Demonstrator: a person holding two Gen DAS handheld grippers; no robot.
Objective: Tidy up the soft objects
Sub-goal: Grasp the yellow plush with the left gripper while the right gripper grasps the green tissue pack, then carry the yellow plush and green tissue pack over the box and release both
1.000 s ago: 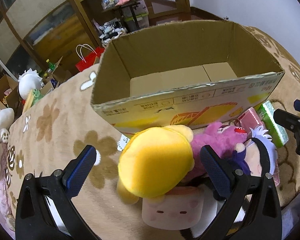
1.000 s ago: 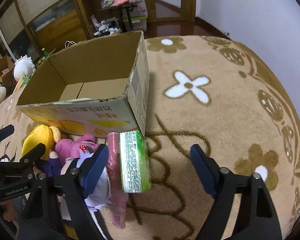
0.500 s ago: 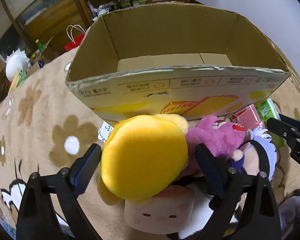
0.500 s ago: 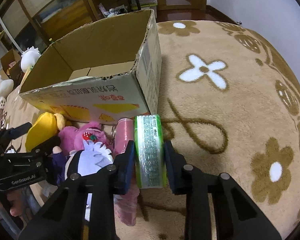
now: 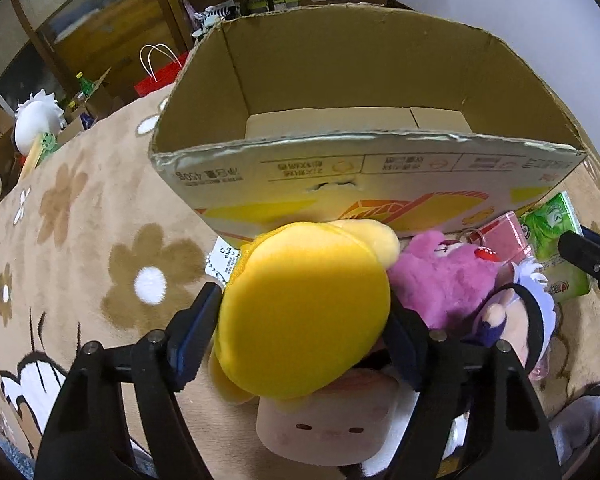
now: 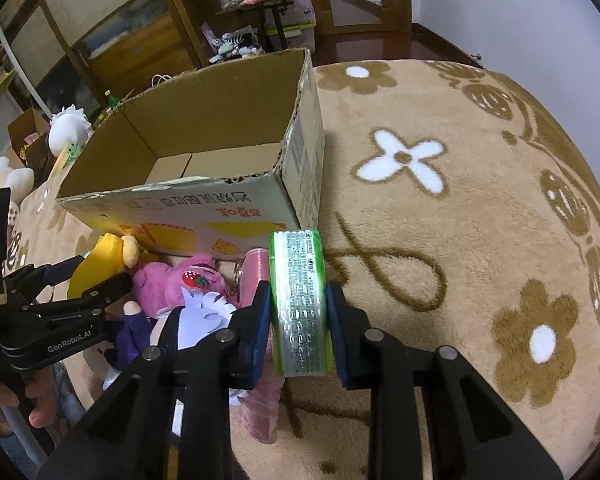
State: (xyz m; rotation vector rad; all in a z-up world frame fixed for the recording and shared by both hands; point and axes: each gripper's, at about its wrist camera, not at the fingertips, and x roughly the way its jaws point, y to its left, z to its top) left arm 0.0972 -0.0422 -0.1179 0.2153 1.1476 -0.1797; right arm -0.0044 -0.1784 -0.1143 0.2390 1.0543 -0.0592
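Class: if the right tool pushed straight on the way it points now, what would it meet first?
The green pack already sits between the right tool's pads, so it goes along; past it, probably the rug by the box's corner, though depth is unclear.

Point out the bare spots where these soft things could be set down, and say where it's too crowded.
Free: the floor of the cardboard box, with nothing in it, and the rug to the right of the box and the green pack. Crowded: the strip in front of the box, where the yellow plush, pink plush and pink pack lie jammed together.
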